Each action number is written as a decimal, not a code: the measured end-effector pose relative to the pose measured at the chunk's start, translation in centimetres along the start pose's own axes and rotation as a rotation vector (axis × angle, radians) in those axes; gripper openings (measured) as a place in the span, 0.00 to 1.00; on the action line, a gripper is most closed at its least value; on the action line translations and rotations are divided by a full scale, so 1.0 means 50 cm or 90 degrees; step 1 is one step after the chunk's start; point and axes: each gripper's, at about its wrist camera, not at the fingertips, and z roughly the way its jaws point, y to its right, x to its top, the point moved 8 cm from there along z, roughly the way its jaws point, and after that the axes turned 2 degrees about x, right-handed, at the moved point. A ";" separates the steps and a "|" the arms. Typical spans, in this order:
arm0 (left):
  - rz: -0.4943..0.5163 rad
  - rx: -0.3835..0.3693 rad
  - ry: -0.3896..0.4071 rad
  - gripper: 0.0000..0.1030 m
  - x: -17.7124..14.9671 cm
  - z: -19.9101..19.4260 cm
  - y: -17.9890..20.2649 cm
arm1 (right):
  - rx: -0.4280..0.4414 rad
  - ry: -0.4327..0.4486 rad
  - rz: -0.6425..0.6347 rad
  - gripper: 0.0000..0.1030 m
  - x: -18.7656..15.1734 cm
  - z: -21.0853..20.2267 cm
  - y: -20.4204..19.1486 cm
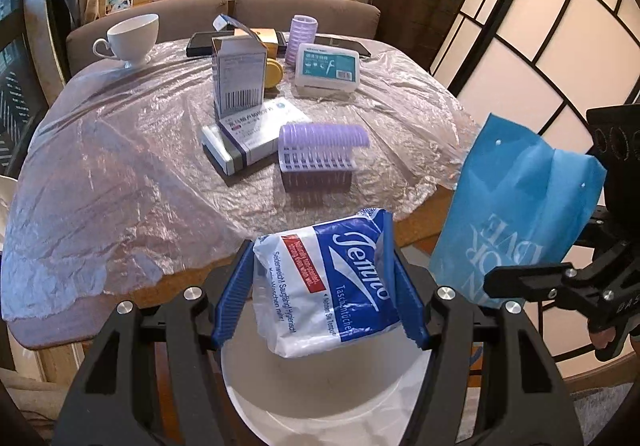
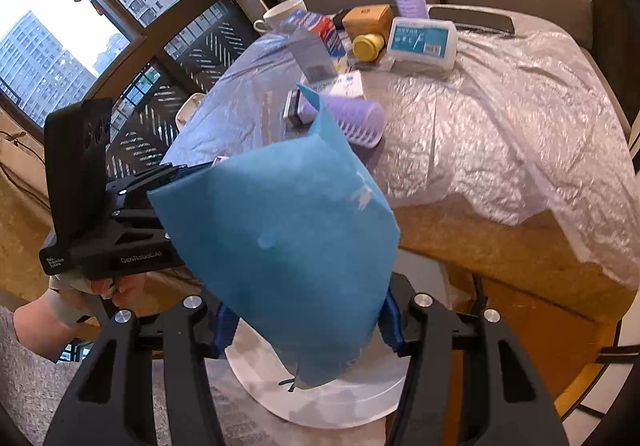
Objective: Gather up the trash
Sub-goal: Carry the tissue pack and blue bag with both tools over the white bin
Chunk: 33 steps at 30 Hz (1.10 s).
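Crinkled plastic sheet (image 1: 120, 173) is covering the worktop (image 1: 424, 213) before a sofa (image 1: 304, 11); left tool (image 1: 320, 286) is grasping a tissue pack (image 1: 324, 282), right tool (image 2: 308, 320) a blue bag (image 2: 288, 246), jaws closing.

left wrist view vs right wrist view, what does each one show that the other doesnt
Only the left wrist view shows the tissue pack clamped in the left gripper.

Only the right wrist view shows the window with buildings outside.

Both show the blue bag in the right gripper, the white bin below, the purple hair roller, the white cup and the floss pick box.
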 end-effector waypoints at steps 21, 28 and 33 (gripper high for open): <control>0.010 0.005 -0.074 0.63 -0.110 0.026 0.016 | -0.017 -0.076 0.009 0.54 -0.082 0.069 0.012; 0.023 0.023 -0.094 0.63 -0.141 0.047 0.010 | -0.025 -0.102 0.009 0.54 -0.108 0.096 0.026; 0.029 0.026 -0.109 0.63 -0.157 0.063 0.012 | -0.030 -0.114 0.015 0.54 -0.121 0.119 0.036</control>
